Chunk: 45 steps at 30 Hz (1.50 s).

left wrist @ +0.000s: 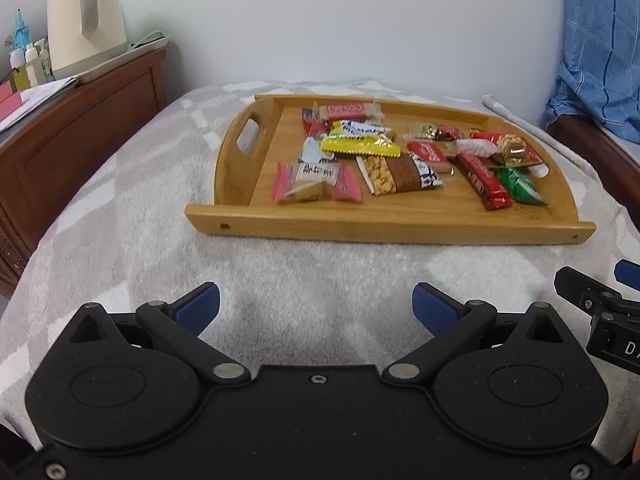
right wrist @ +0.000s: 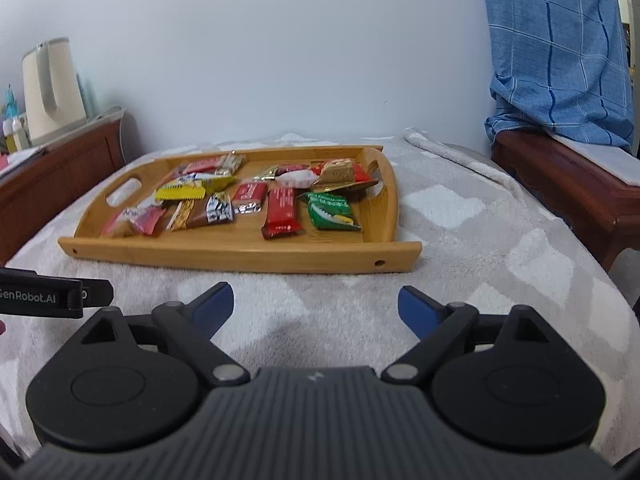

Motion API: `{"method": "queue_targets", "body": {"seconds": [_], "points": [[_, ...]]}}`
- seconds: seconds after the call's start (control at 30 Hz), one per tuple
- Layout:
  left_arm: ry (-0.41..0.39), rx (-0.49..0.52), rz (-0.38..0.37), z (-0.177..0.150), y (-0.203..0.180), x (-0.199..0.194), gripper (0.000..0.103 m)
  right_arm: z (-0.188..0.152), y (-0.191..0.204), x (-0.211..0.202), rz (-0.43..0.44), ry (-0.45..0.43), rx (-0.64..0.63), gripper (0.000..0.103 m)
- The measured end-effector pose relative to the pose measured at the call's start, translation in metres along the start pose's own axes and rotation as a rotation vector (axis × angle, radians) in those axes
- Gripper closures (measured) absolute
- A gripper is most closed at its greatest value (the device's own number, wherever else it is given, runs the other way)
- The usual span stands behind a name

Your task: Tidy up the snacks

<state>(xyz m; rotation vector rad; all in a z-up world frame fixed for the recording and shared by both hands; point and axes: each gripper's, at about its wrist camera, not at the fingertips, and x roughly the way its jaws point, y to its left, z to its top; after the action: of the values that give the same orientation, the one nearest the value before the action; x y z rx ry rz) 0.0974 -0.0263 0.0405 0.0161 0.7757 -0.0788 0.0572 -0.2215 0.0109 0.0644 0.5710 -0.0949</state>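
Two grippers sit low in the frame, both short of the tray. In the left wrist view my left gripper (left wrist: pixel 316 306) has its blue ribbed pads spread wide with nothing between them; the right gripper (right wrist: pixel 316 306) stands equally wide and empty in its own view. I judge both are held back over the blanket (left wrist: pixel 120 200) so each camera keeps the whole tray in sight.

All visible snacks (left wrist: pixel 400 152) lie inside the wooden tray (left wrist: pixel 384 228), at the centre of the left view and centre-left of the right view. None shows on the blanket. They are loosely heaped, several overlapping, with no rows or grouping I can read. This fits either snacks gathered but not sorted, or a collection already counted as organized; the frames do not settle which.

Materials:
- Tray: pale, smooth wood, raised rim, slot handles cut into both curved ends. The rim keeps the packets from sliding off.
- Wrappers: thin glossy film and foil with crimped ends, flat and light. I expect them to crinkle and slip under the pads.
- Yellow packet (left wrist: pixel 360 146): zigzag-cut edges, resting on its neighbours.
- Red bar (right wrist: pixel 282 210): long, rectangular, lying flat.
- Green packet (right wrist: pixel 332 212): pillow-shaped, near the right handle.
- Blanket: soft, fleecy, grey-and-white patches, a yielding support.

A cream kettle (left wrist: pixel 84 16) stands upper left.
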Motion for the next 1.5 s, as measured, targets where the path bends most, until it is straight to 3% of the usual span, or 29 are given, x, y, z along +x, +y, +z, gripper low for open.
{"method": "queue_targets", "body": {"seconds": [0.53, 0.97, 1.5], "points": [[0.036, -0.026, 0.002, -0.015, 0.003, 0.025, 0.0, -0.012, 0.013, 0.02, -0.017, 0.068, -0.062, 0.001], [0.018, -0.001, 0.01, -0.02, 0.0, 0.028, 0.0, -0.016, 0.018, 0.033, 0.001, 0.117, -0.063, 0.0], [0.008, 0.005, 0.004, -0.022, 0.001, 0.028, 0.0, -0.019, 0.021, 0.038, -0.004, 0.122, -0.092, 0.0]]}}
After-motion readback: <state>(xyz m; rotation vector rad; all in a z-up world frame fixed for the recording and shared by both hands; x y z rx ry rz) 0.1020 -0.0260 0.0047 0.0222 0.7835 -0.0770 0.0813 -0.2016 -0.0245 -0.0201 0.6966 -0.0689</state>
